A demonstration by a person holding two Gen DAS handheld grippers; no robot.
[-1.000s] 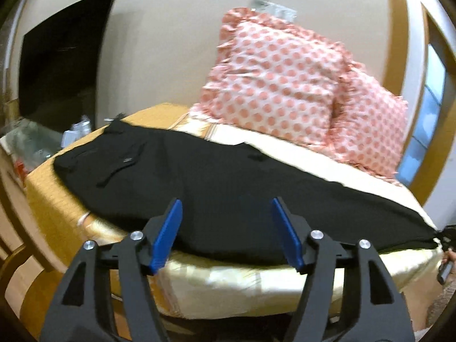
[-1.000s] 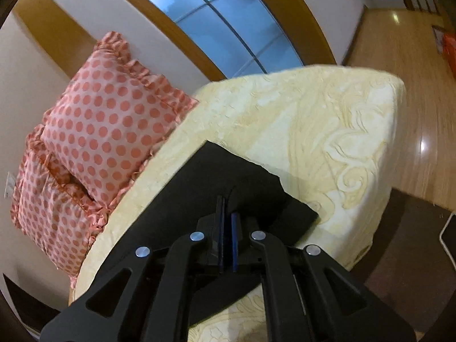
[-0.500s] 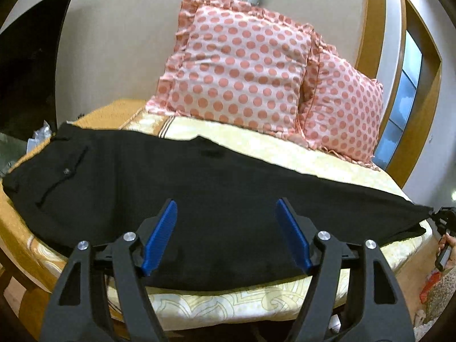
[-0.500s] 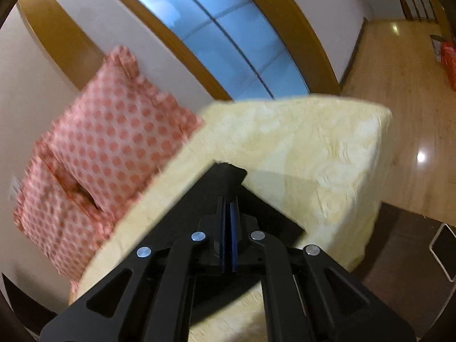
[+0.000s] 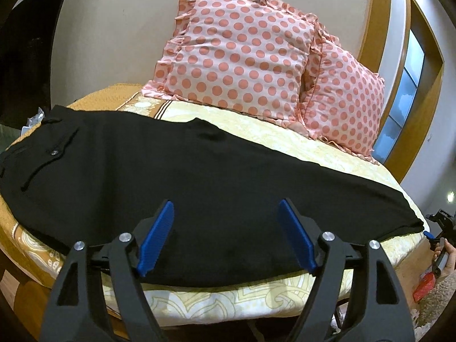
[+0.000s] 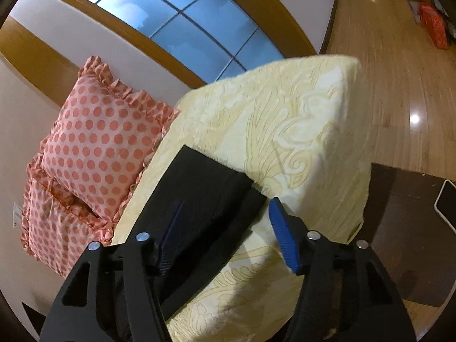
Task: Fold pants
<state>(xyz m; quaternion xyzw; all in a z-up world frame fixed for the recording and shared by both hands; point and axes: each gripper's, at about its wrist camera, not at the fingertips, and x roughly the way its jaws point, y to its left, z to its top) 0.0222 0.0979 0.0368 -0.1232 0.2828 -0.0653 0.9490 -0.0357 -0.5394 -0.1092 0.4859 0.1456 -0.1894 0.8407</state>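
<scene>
Black pants point(image 5: 176, 165) lie flat across the yellow bed point(image 5: 299, 139), waist at the left, leg ends at the right. My left gripper point(image 5: 226, 233) is open and empty, hovering over the near edge of the pants' middle. In the right wrist view the leg ends point(image 6: 205, 199) lie on the bed, one cuff over the other. My right gripper point(image 6: 228, 230) is open around the cuffs and holds nothing. It also shows in the left wrist view point(image 5: 439, 228) at the far right by the cuff.
Two pink polka-dot pillows point(image 5: 245, 57) lean against the wall behind the pants. The bed's corner point(image 6: 342, 91) drops to a wooden floor point(image 6: 399, 65). A dark mat point(image 6: 404, 228) lies beside the bed. A window point(image 6: 182, 25) is behind.
My right gripper opened and let go of the pants' cuffs, which now lie on the bed. My left gripper moved closer in over the pants.
</scene>
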